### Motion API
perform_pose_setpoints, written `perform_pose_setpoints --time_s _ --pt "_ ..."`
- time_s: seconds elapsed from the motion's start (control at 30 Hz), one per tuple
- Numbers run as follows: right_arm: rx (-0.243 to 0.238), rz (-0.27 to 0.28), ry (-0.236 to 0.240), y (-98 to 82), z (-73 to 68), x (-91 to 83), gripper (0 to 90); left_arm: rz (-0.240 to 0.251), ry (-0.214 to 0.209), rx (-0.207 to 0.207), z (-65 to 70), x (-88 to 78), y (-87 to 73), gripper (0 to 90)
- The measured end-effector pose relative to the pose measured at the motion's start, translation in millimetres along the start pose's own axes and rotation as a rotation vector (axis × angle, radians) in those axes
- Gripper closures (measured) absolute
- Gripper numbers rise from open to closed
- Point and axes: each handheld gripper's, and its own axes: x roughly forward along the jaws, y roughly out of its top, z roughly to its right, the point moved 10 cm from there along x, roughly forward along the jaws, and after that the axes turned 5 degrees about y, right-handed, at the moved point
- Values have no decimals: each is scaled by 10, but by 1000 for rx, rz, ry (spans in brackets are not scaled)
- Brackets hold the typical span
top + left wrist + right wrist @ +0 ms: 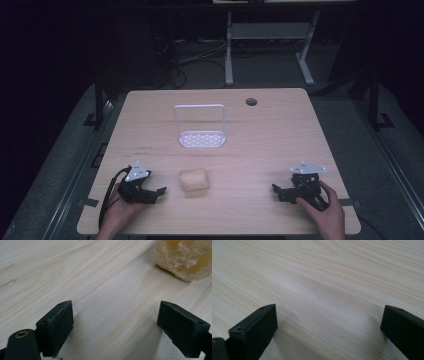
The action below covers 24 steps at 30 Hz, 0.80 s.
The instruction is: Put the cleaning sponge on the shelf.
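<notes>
Both grippers rest wide open and empty on the bench (260,150); left gripper (159,192) should approach the loofah sponge (194,180) at its 3 o'clock squarely, jaws straddling it

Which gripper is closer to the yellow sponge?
Left. The left gripper sits just beside the sponge, jaws open; the right gripper rests much farther off on its other side.

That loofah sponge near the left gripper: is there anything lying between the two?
Nothing visible does. Bare wooden table lies between the open left gripper and the loofah sponge, which sits just to the gripper's right, apart from it.
</notes>
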Motion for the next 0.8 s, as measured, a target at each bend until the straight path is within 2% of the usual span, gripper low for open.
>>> perform_pose_setpoints --time_s 0.33,0.53,0.8 --pt "0 0 0 1 0 0 6 -2 -7 10 -12 -12 -6 139" --pt "-1 0 0 1 1 0 6 -11 -29 9 13 -21 2 142" --pt "-5 1 1 6 2 5 6 -11 -43 28 20 -56 48 143"
